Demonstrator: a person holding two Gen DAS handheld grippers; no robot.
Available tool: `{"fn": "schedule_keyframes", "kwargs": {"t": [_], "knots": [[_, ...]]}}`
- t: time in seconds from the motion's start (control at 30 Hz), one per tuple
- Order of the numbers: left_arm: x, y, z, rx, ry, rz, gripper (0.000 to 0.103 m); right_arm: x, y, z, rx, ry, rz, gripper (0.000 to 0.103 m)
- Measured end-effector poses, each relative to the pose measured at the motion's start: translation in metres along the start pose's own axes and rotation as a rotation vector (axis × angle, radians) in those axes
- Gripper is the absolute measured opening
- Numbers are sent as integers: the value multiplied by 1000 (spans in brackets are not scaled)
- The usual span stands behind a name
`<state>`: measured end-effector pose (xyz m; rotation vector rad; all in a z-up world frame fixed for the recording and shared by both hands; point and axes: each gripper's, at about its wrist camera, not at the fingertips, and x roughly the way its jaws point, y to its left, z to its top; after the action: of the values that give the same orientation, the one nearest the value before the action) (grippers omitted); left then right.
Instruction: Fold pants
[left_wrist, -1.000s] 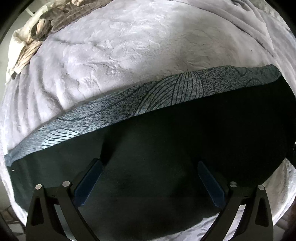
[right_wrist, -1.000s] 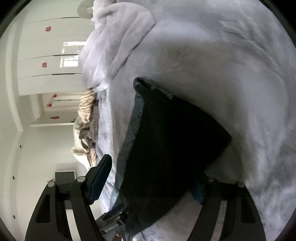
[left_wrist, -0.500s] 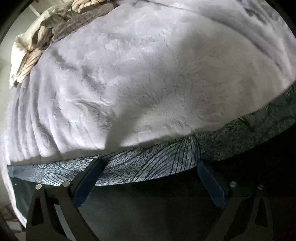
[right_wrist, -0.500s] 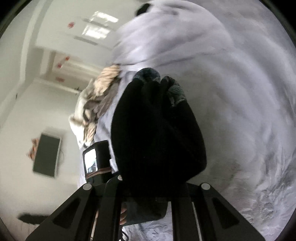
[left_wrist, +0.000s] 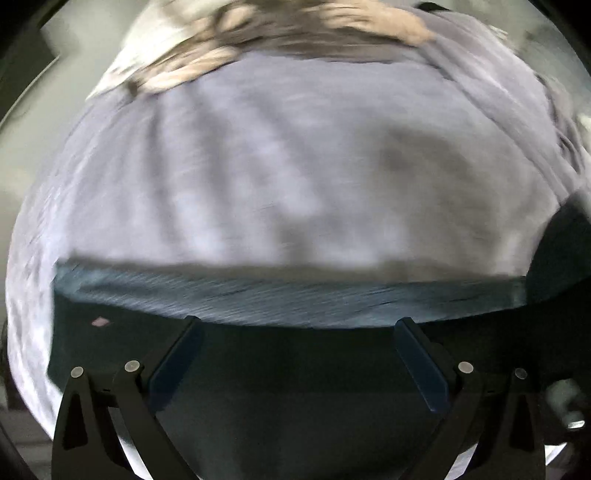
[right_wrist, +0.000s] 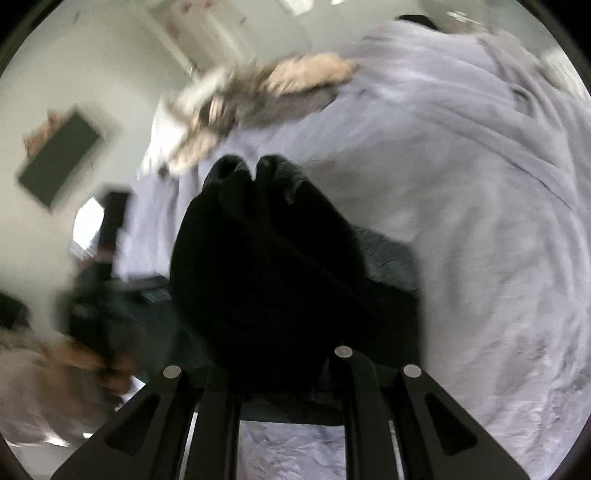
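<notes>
Between the right claw, a bunched dark fold of the pants is pinched and lifted off the bed, apparently to carry it over. Left claw hangs spread above the flat half. Blur smears the far heap.

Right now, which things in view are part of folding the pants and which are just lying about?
Part of the job:
- dark pants
- right gripper, its jaws opening with a bunch of the pants between them
- left gripper, open over the pants

Lying about:
- lilac blanket underneath
- striped beige bedding at the far edge
- dark screen on the wall
</notes>
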<state>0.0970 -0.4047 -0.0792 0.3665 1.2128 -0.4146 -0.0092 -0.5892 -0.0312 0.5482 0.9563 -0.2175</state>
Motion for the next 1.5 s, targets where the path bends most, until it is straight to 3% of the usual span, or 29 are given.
{"fn": "schedule_keyframes", "kwargs": {"t": [0.07, 0.13, 0.17, 0.23, 0.3, 0.33, 0.4, 0.47, 0.57, 0.67, 0.77, 0.83, 0.9, 0.93, 0.97, 1.1, 1.23, 1.3, 1.4, 1.5], "knots": [[6, 30, -6, -35, 35, 21, 103, 37, 30, -17, -48, 68, -59, 19], [8, 60, -16, -67, 61, 29, 103, 74, 55, -31, -80, 146, -131, 30], [10, 71, -15, -74, 67, 29, 103, 92, 69, -37, -116, 177, -202, 31], [10, 92, -20, -80, 83, 14, 103, 105, 102, -51, -253, 188, -374, 42], [10, 104, -24, -69, 94, -19, 103, 101, 131, -58, -369, 183, -432, 53], [9, 107, -27, -59, 102, -37, 103, 94, 144, -63, -414, 176, -424, 59], [4, 107, -33, -29, 111, -86, 103, 75, 154, -68, -413, 171, -324, 60], [-4, 97, -38, 9, 109, -144, 103, 55, 135, -64, -239, 185, -163, 60], [-11, 62, -40, 84, 118, -289, 103, 35, 62, -54, 199, 168, -8, 60], [-11, 25, -42, 150, 151, -426, 101, 29, -16, -71, 618, 148, 151, 60], [7, -3, -39, 183, 202, -491, 77, 29, -46, -85, 739, 125, 237, 61], [22, -22, -43, 180, 256, -508, 53, 37, -57, -92, 788, 121, 276, 60], [37, -38, -47, 170, 305, -479, 48, 46, -61, -101, 844, 126, 296, 57], [36, -42, -49, 175, 297, -463, 44, 52, -65, -105, 884, 128, 314, 26], [33, -41, -50, 179, 291, -462, 41, 51, -67, -107, 901, 137, 321, 3], [12, -36, -50, 243, 195, -423, 38, 46, -57, -98, 835, 125, 357, 4], [41, -28, -62, 231, 267, -376, 38, 66, -42, -110, 788, 206, 280, 4], [45, -28, -66, 202, 257, -377, 38, 77, -41, -112, 762, 218, 242, 4], [40, -33, -68, 208, 229, -371, 38, 71, -30, -96, 653, 244, 202, 11], [39, -32, -69, 213, 228, -375, 38, 62, -11, -82, 513, 327, 224, 32]]}}
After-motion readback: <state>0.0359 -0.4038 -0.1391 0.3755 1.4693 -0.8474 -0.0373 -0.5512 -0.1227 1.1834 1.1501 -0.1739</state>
